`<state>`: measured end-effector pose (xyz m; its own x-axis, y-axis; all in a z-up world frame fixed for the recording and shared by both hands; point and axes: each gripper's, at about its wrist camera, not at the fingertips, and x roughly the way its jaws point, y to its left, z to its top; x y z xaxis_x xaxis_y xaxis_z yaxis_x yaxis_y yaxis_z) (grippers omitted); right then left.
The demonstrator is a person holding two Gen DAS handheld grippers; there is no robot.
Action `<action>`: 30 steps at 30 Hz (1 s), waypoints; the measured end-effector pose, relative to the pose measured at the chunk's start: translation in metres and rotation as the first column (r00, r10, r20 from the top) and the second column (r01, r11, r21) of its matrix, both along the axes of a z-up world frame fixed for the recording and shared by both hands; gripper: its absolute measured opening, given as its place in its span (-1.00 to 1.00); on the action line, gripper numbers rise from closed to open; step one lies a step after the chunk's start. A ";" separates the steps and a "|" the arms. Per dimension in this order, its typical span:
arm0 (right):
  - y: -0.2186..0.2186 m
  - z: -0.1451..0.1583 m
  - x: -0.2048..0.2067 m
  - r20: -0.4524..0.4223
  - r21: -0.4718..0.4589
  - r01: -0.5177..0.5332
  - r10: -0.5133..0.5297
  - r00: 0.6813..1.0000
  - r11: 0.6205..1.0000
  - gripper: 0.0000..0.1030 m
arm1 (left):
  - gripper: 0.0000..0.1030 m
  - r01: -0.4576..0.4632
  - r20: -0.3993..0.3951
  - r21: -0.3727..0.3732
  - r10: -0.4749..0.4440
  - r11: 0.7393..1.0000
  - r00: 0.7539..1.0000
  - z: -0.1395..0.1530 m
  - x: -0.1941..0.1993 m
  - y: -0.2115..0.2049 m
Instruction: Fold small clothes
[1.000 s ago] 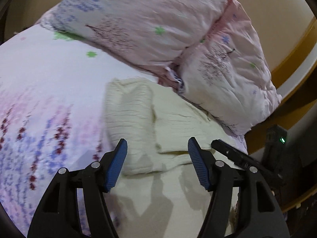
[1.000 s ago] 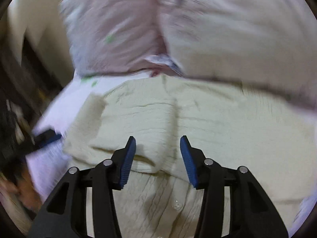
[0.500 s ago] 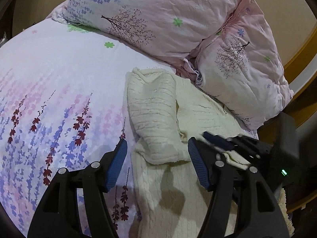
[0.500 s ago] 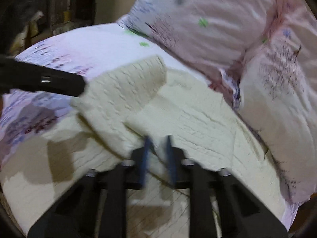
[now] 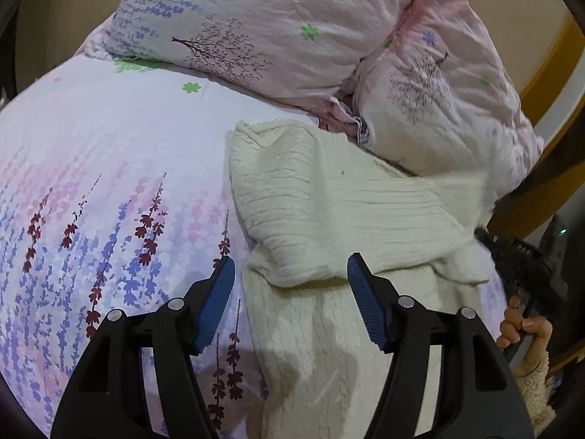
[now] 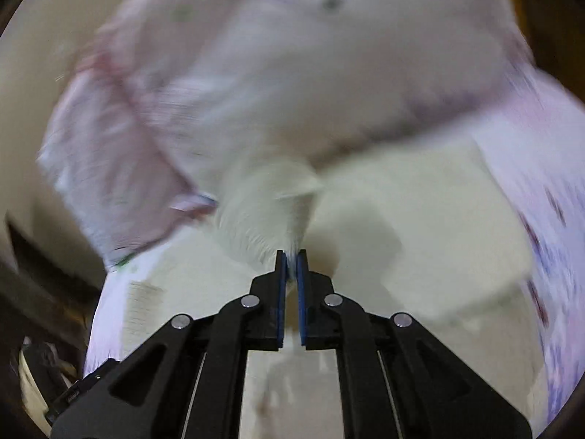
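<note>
Hand-held grippers [image 5: 290, 300] [image 6: 291, 265], one sweater [image 5: 329, 197], two pillows [image 5: 292, 36]

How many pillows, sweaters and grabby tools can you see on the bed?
Pillows: 2, one beside the other
Sweaters: 1, cream
Tools: 2, left tool open, right tool shut on the sweater
Total: 5

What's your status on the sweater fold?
Left gripper open, empty, over the sweater. Right gripper shut on a sweater fold. Pillows crowd the far edge.
</note>
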<state>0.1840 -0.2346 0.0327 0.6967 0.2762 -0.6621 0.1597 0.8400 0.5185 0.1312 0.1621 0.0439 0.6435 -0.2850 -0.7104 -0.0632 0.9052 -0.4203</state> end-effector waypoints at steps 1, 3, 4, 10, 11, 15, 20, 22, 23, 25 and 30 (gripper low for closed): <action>-0.012 -0.010 -0.001 -0.043 0.030 0.012 -0.011 0.999 0.999 -0.78 | 0.27 0.005 -0.004 0.017 -0.005 1.000 1.000 -0.001 0.000 -0.003; -0.036 -0.026 -0.005 -0.096 0.122 0.055 -0.044 0.994 0.991 -0.33 | 0.27 0.012 -0.014 0.032 -0.011 0.999 1.000 -0.003 0.000 -0.005; -0.046 -0.030 -0.007 -0.106 0.158 0.079 -0.063 0.992 0.984 -0.13 | 0.27 0.014 -0.021 0.037 -0.013 0.999 1.000 -0.004 0.001 -0.006; -0.069 -0.036 -0.005 -0.130 0.213 0.099 -0.073 0.989 0.972 -0.11 | 0.27 0.024 -0.047 0.095 -0.020 0.995 0.999 -0.007 0.000 -0.011; -0.069 -0.039 -0.001 -0.142 0.216 0.091 -0.061 0.988 0.972 -0.23 | 0.27 0.025 -0.050 0.113 -0.019 0.993 0.999 -0.007 -0.001 -0.013; -0.052 -0.048 0.016 -0.165 0.169 0.050 -0.022 0.986 0.984 -0.45 | 0.27 0.029 -0.073 0.197 -0.015 0.980 0.997 -0.010 -0.001 -0.018; -0.041 -0.018 0.011 -0.037 0.090 0.007 -0.004 0.999 0.996 -0.88 | 0.27 0.029 -0.102 0.274 -0.001 0.961 0.995 -0.017 0.006 -0.026; -0.046 -0.006 0.004 0.016 0.069 0.057 -0.058 0.998 0.996 -0.88 | 0.27 0.023 -0.115 0.309 0.013 0.951 0.993 -0.022 0.010 -0.029; -0.049 -0.005 0.001 0.021 0.058 0.086 -0.088 0.996 0.995 -0.88 | 0.27 0.018 -0.112 0.326 0.020 0.945 0.993 -0.024 0.012 -0.031; -0.057 -0.009 -0.001 -0.010 0.048 0.138 -0.137 0.990 0.989 -0.88 | 0.27 0.018 -0.112 0.353 0.023 0.935 0.993 -0.027 0.015 -0.034; -0.061 -0.030 0.005 -0.091 0.063 0.144 -0.138 0.986 0.988 -0.88 | 0.27 -0.004 -0.110 0.347 0.045 0.938 0.993 -0.028 0.019 -0.032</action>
